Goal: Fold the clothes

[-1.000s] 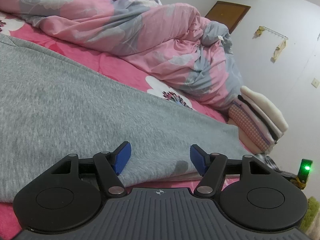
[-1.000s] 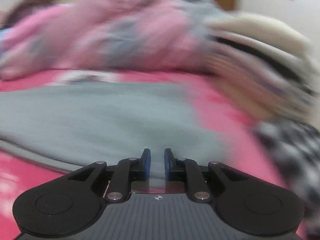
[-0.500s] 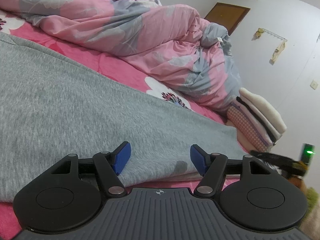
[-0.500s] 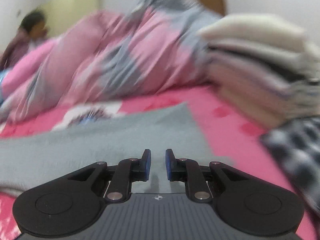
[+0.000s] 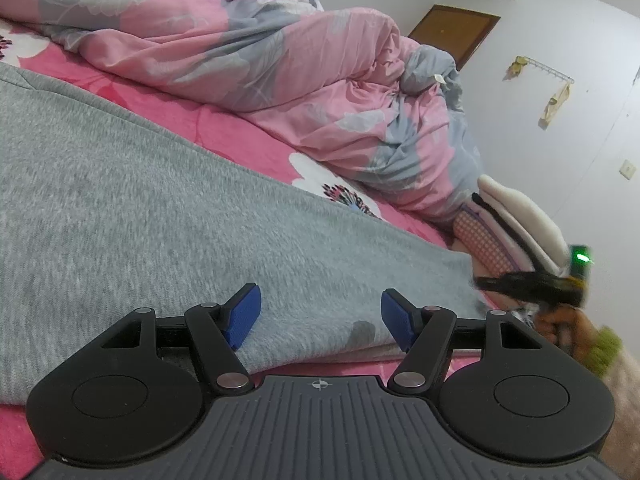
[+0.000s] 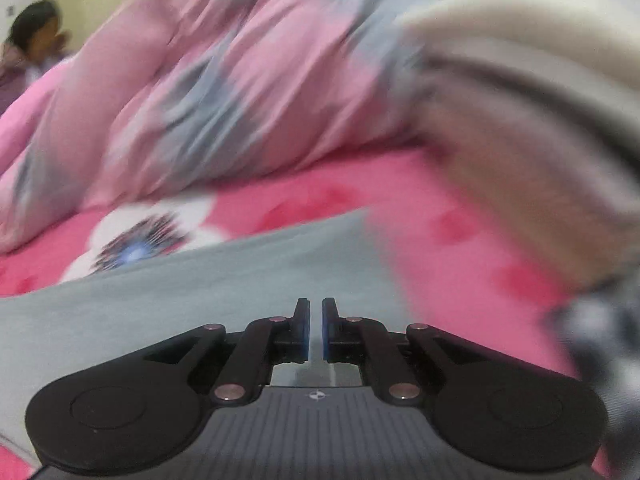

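Left claw (image 5: 320, 316) wide, angled low over grey garment (image 5: 160, 208).

A grey fleece garment (image 5: 168, 216) is spread flat and smooth across the pink floral bedsheet (image 5: 224, 124), its near edge doubled over, its far corner near the stack of folded clothes (image 5: 516, 228).

A bed (image 5: 248, 136) with a hot-pink flowered sheet fills the room, a rumpled pink-and-grey duvet (image 5: 256, 60) heaped along it. Behind stand plain white walls (image 5: 580, 20), a brown wooden door (image 5: 454, 32), a hook rail (image 5: 548, 70) and a wall socket (image 5: 627, 169).
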### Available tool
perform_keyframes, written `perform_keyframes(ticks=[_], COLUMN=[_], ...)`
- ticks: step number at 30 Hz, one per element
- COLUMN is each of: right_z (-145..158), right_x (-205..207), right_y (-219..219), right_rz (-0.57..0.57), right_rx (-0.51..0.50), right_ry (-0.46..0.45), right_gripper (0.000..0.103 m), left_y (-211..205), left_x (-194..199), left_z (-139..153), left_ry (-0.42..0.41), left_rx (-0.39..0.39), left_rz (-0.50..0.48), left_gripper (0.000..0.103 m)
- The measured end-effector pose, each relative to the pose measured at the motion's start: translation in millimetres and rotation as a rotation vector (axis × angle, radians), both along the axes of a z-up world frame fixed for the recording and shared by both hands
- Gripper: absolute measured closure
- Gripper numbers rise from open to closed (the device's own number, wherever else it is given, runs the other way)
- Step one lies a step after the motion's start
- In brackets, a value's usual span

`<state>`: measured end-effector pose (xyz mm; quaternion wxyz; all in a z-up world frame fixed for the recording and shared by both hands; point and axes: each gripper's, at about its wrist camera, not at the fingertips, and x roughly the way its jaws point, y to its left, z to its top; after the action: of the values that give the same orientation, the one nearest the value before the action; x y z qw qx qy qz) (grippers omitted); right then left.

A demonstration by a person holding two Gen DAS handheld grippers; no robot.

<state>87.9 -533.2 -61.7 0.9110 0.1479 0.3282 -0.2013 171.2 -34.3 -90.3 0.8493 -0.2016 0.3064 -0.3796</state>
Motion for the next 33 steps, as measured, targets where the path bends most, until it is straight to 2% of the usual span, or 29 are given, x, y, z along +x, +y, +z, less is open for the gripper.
perform_keyframes(ticks=[3, 5, 7, 8, 10, 11, 13, 14, 16, 17, 18, 19, 22, 23, 25, 26, 28, 31, 33], right_z=[-19.6, -15.4, -2.4, 4.9, 14.2, 7.2, -6.8, -13.6, -15.4, -10.9, -6.7, -1.0, 12.6, 16.9, 8.0, -1.6, -8.4, 1.3, 14.9], right_x=[46.7, 54.6, 61.5, 59.4, 54.2, 59.7, 70.8, 76.0, 69.7, 63.8, 61.5, 52.4, 9.8, -4.3, -26.5, -35.8, -73.3, -108.3, -121.2], right_y=[-28.8, -57.6, -66.2, -62.0, -52.3, -52.9, -54.3, -55.3, -76.9, -82.8, -83.3, -81.7, -63.8, -57.7, -41.2, -36.4, -35.8, -36.6, -18.0], right_rz=[-0.056, -0.165, -0.257, -0.234, -0.12, -0.105, -0.077, -0.065, -0.172, -0.287, -0.379, -0.363, -0.167, -0.102, 0.022, 0.029, -0.039, -0.257, -0.218], right_rx=[0.093, 0.131, 0.067, 0.049, 0.133, 0.145, 0.168, 0.178, 0.133, 0.072, -0.031, -0.091, 0.027, 0.065, 0.088, 0.053, -0.016, -0.091, -0.111], right_ry=[0.05, 0.023, 0.051, 0.041, -0.015, 0.017, 0.079, 0.109, 0.066, 0.086, 0.137, 0.152, 0.049, 0.016, 0.071, 0.151, 0.151, 0.225, 0.167], right_gripper=[0.101, 0.101, 0.096, 0.096, 0.092, 0.088, 0.087, 0.103, 0.103, 0.098, 0.098, 0.098, 0.097, 0.093, 0.085, 0.083, 0.065, 0.068, 0.068], left_y=[0.5, 0.6, 0.6, 0.5, 0.4, 0.4, 0.5, 0.7, 1.2, 1.3, 1.3, 1.3, 1.5, 1.7, 2.1, 2.3, 2.3, 2.5, 2.5], left_x=[0.3, 0.4, 0.6, 0.6, 0.7, 0.7, 0.9, 1.1, 1.1, 1.2, 1.2, 1.3, 1.2, 1.0, 1.1, 1.2, 1.3, 1.6, 1.7], left_z=[-0.1, -0.1, -0.1, 0.0, -0.1, -0.2, -0.3, -0.3, -0.2, -0.1, -0.1, -0.1, 0.0, 0.0, 0.1, 0.1, 0.0, 0.0, 0.1], left_ry=[0.001, 0.002, 0.003, 0.003, 0.003, 0.003, 0.003, 0.004, 0.006, 0.006, 0.006, 0.007, 0.007, 0.007, 0.008, 0.009, 0.01, 0.01, 0.011], left_rx=[-0.003, -0.004, -0.005, -0.005, -0.005, -0.006, -0.009, -0.011, -0.015, -0.016, -0.016, -0.016, -0.017, -0.017, -0.02, -0.021, -0.022, -0.023, -0.023], left_rz=[-0.002, -0.002, -0.002, -0.003, -0.004, -0.005, -0.006, -0.007, -0.008, -0.008, -0.008, -0.009, -0.01, -0.01, -0.011, -0.011, -0.011, -0.011, -0.011], left_gripper=[0.036, 0.036, 0.036, 0.036, 0.035, 0.035, 0.035, 0.035, 0.035, 0.035, 0.035, 0.035, 0.034, 0.034, 0.034, 0.034, 0.034, 0.034, 0.034])
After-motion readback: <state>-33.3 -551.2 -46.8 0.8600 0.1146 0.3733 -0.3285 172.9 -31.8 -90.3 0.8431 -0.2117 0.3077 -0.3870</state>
